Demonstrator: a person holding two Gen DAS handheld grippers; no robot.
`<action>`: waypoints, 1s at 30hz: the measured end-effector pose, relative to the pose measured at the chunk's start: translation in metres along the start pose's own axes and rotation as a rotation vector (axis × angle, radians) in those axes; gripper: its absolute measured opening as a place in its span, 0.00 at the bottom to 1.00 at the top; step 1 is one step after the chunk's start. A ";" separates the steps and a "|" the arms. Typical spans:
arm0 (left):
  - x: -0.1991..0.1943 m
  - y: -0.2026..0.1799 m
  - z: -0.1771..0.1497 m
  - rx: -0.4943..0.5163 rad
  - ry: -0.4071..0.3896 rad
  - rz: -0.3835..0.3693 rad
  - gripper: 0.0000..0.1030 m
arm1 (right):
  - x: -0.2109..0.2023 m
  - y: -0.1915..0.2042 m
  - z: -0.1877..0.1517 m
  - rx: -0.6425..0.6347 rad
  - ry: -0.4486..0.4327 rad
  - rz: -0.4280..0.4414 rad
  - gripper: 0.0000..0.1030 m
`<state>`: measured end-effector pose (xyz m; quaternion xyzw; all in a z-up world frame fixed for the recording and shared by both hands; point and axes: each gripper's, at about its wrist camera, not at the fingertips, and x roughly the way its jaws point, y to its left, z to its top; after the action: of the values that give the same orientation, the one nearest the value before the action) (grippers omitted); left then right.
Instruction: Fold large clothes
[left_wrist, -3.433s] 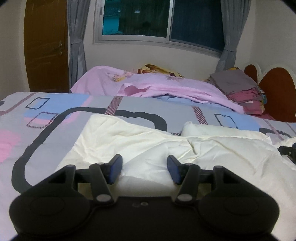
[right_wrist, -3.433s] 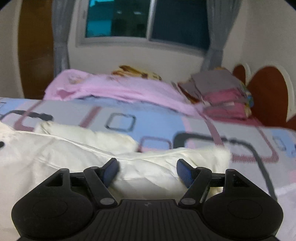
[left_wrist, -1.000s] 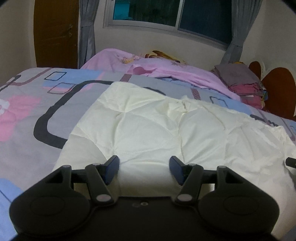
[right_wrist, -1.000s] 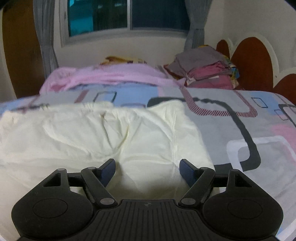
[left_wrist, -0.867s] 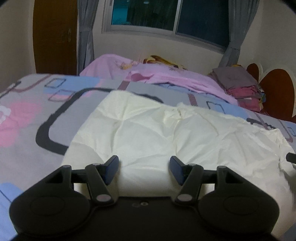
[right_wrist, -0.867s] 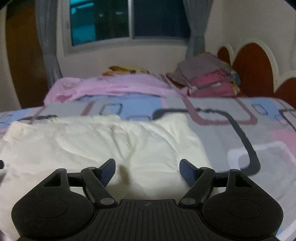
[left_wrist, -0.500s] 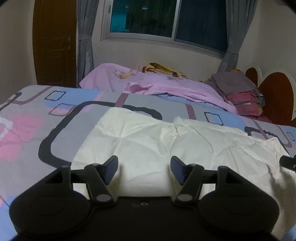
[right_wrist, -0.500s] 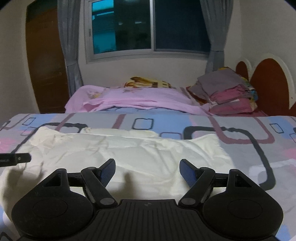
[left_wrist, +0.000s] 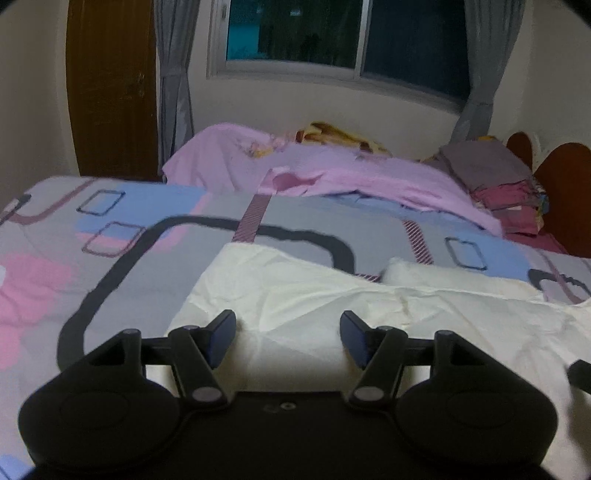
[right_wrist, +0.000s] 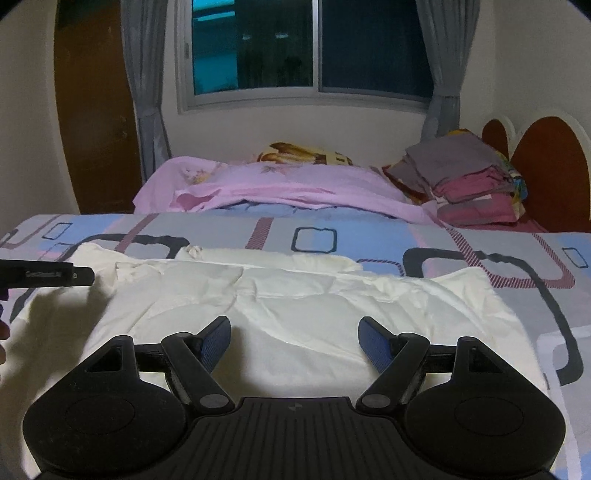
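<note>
Patterned bed (right_wrist: 369, 236) fills middle of both views. Cream garment (right_wrist: 295, 306) spread flat across lower centre. Pink sheet (right_wrist: 280, 188) behind. Folded pile (right_wrist: 469, 177) upper right. Left gripper (left_wrist: 288, 332), right gripper (right_wrist: 293, 338): fingers apart, holding nothing, above garment.

Near edge of the cream garment (right_wrist: 295, 302) is hidden behind the gripper bodies at the bottom of both views. The left gripper (right_wrist: 48, 275) only pokes in from the right wrist view's left edge, so its jaws are cut off. The left wrist view is smeared, so the folded stack (left_wrist: 495, 184) at right is just blurry layers.
</note>
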<state>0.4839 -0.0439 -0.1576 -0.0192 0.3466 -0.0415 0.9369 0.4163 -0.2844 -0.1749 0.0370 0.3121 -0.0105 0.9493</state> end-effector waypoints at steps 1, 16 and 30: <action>0.007 0.002 -0.001 -0.004 0.011 0.002 0.61 | 0.005 0.001 -0.001 -0.004 0.009 -0.009 0.73; 0.017 0.020 -0.008 -0.025 0.031 -0.034 0.64 | 0.039 0.007 -0.022 -0.060 0.088 -0.052 0.73; -0.060 0.128 -0.045 -0.275 0.105 -0.088 0.75 | 0.001 0.033 -0.005 -0.007 0.021 -0.029 0.73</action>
<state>0.4177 0.0891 -0.1613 -0.1604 0.3965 -0.0358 0.9032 0.4156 -0.2511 -0.1774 0.0293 0.3225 -0.0227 0.9459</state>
